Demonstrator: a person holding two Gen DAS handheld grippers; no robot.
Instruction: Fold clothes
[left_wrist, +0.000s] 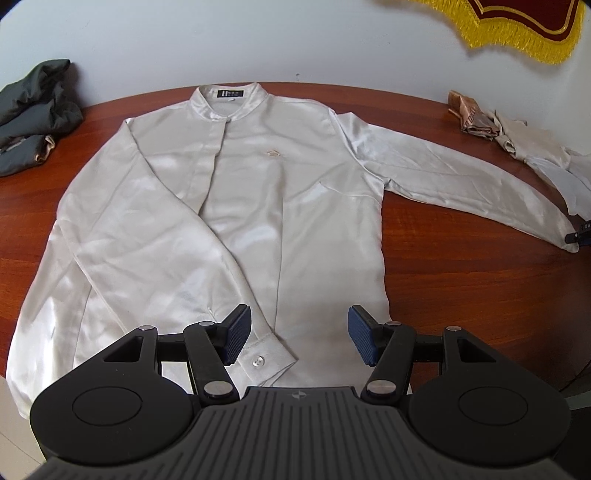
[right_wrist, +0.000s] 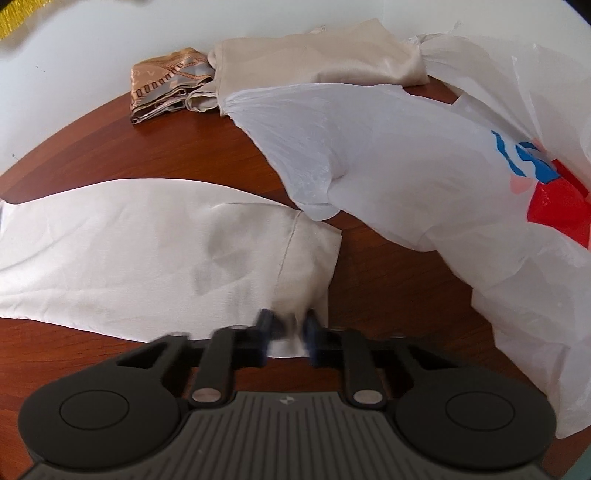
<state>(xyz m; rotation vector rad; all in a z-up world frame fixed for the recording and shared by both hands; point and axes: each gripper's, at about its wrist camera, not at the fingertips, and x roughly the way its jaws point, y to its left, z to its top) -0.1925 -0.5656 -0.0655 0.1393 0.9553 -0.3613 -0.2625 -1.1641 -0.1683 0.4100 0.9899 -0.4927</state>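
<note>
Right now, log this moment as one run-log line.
left gripper: open above shirt | right gripper: shut on sleeve cuff | sleeve unfolded

I see shirt (left_wrist: 236, 206) flat on table (left_wrist: 461, 295), clothes heap (left_wrist: 33, 114) far left, folded scarf (right_wrist: 166, 85) and plastic bag (right_wrist: 406, 155) far right.

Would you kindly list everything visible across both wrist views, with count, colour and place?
Satin long-sleeved shirt: one, pale grey, flat mid-table, one sleeve folded across, other outstretched.
Crumpled garment: one, dark green, far left.
Patterned scarf: one, brown, far edge.
Folded cloth: one, beige, beside scarf.
Plastic bag: one, white, red-blue print, right.
Fringed banner: one, maroon-gold, wall.
Wooden table: one, reddish-brown.
Left gripper: open above hem.
Right gripper: shut on sleeve cuff.
</note>
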